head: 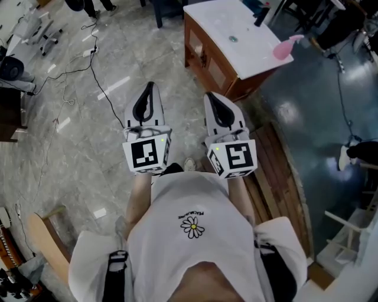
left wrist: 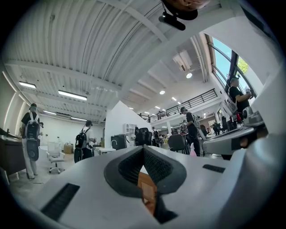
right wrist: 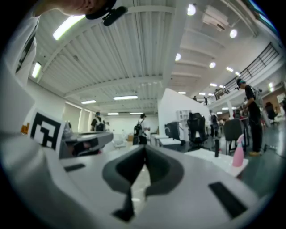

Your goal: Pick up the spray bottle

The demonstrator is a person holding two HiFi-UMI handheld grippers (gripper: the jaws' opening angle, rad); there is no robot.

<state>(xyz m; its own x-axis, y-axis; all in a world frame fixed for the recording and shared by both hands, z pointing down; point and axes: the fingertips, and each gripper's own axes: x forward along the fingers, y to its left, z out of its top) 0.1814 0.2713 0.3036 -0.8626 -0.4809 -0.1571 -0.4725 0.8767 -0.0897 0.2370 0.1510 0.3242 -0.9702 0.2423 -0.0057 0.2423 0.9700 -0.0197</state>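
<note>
The pink spray bottle [head: 283,48] stands at the near right corner of a white-topped wooden cabinet [head: 227,26], well ahead of both grippers. It shows small and pink in the left gripper view [left wrist: 192,150] and at the far right of the right gripper view [right wrist: 238,152]. My left gripper [head: 150,86] and right gripper [head: 211,95] are held side by side in front of the person's chest, pointing forward over the marble floor. Both have their jaws together with nothing between them, as the left gripper view [left wrist: 143,146] and right gripper view [right wrist: 144,146] show.
A dark bottle [head: 260,17] stands on the cabinet's far side. Wooden planks [head: 277,171] lie on the floor to the right, cables [head: 94,59] trail on the left, and an office chair [head: 35,29] is at the far left. Several people stand in the hall.
</note>
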